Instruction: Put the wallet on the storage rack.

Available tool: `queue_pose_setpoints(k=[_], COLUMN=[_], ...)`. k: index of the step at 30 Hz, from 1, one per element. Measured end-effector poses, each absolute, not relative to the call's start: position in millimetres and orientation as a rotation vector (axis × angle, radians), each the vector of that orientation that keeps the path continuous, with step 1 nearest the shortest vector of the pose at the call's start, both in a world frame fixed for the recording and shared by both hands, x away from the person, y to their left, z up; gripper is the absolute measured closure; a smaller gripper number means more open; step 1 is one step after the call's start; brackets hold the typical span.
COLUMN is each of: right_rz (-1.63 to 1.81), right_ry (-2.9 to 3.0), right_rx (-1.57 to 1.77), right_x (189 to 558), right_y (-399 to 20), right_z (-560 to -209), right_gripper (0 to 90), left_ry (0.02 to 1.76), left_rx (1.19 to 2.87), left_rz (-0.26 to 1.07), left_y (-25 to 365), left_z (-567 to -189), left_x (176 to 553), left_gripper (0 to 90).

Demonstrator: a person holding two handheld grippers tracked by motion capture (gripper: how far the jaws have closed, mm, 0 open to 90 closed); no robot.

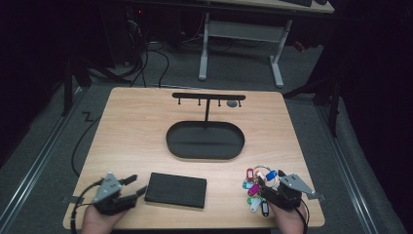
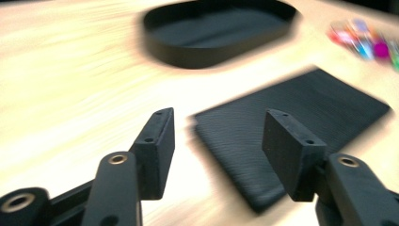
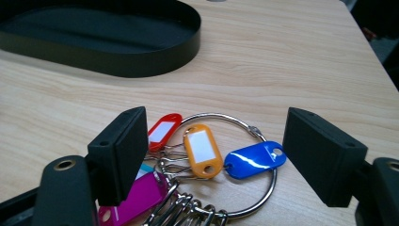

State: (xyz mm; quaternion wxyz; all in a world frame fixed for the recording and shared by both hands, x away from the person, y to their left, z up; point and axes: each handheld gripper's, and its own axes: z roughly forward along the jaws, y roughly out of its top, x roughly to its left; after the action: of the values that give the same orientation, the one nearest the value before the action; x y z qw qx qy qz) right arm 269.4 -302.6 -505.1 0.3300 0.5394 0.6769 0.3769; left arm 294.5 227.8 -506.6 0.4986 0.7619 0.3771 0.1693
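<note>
**Both tools wide, nothing gripped; key ring under the right one**

Left tool: near-left corner of the desk, held in a hand, jaws wide, nothing between them. Points right toward the black pad, just short of its left edge, not touching. In the left gripper view the picture is blurred; the pad lies flat past the jaws, with one corner nearest them.

Middle: the pad sits near the front edge. Behind it is the black oval tray, well apart from the pad. A thin post rises from the tray's far rim to a T-bar rack with small hooks under it. A small grey thing lies beside the bar's right end; can't tell what it is.

Right tool: near-right corner, hand behind it, jaws wide, pads touching nothing. The key ring lies flat on the desk, right of the pad and apart from the tray. In the right gripper view the steel ring lies between and just beyond the jaws. Tags fan out on it: magenta at lower left, red beside the left jaw, orange, blue. The blue one is nearest the right jaw, with a gap between. More clips bunch at the bottom edge. The tray is upper left in that view.
</note>
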Motion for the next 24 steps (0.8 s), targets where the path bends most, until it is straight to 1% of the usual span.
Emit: queue_pose_setpoints(k=[2, 3, 5, 7, 11, 12, 13, 15, 16, 17, 18, 19, 21, 23, 24], right_rz=[0.989, 0.987, 0.977, 0.977, 0.991, 1.017, 1.021, 1.025, 1.025, 1.038, 1.045, 1.053, 1.086, 1.095, 1.097], right_ry=[1.75, 1.752, 1.776, 1.802, 1.822, 1.827, 1.826, 1.828, 1.828, 1.821, 1.821, 1.822, 1.833, 1.85, 1.858], right_rx=[1.425, 1.419, 1.387, 1.358, 1.322, 1.311, 1.315, 1.319, 1.319, 1.334, 1.338, 1.337, 1.316, 1.296, 1.295], right_x=[268.9, 268.2, 264.9, 261.1, 256.0, 253.1, 253.1, 254.5, 254.5, 256.5, 258.4, 258.7, 258.7, 259.7, 260.1], right_y=[-302.0, -301.1, -297.7, -294.5, -290.8, -289.4, -289.1, -289.6, -289.6, -289.3, -288.5, -287.8, -284.7, -280.6, -278.7], right_z=[-505.3, -505.5, -505.9, -505.0, -502.7, -500.8, -500.4, -499.7, -499.7, -499.5, -498.6, -497.8, -494.6, -493.6, -493.3], right_gripper=[22.9, 24.0, 26.9, 28.5, 31.5, 34.4, 34.9, 35.6, 35.6, 35.8, 39.6, 43.4, 49.3, 52.7, 53.5], left_ry=[0.983, 1.026, 1.053, 1.056, 1.029, 1.016, 1.014, 1.017, 1.017, 1.022, 1.035, 1.051, 1.067, 1.051, 1.034], left_rx=[1.836, 1.819, 1.784, 1.78, 1.855, 1.882, 1.891, 1.925, 1.925, 1.936, 1.961, 1.977, 2.002, 2.047, 2.067], left_rz=[0.422, 0.448, 0.44, 0.424, 0.445, 0.452, 0.454, 0.479, 0.479, 0.486, 0.493, 0.501, 0.512, 0.511, 0.515], left_y=[235.3, 237.3, 238.2, 234.6, 222.9, 217.9, 216.1, 214.5, 214.5, 214.5, 216.2, 217.4, 218.5, 216.6, 214.2], left_z=[-509.7, -510.2, -510.3, -511.3, -513.6, -514.4, -515.0, -516.2, -516.2, -516.7, -518.2, -519.3, -520.9, -525.0, -526.3], left_x=[300.8, 304.2, 307.4, 308.7, 308.1, 305.8, 304.7, 301.6, 301.6, 300.9, 300.0, 300.0, 300.4, 297.8, 296.4], left_gripper=[44.4, 42.6, 39.9, 40.2, 39.8, 42.7, 43.0, 47.0, 52.3, 52.3, 60.9, 67.0, 75.1, 80.5, 81.6])
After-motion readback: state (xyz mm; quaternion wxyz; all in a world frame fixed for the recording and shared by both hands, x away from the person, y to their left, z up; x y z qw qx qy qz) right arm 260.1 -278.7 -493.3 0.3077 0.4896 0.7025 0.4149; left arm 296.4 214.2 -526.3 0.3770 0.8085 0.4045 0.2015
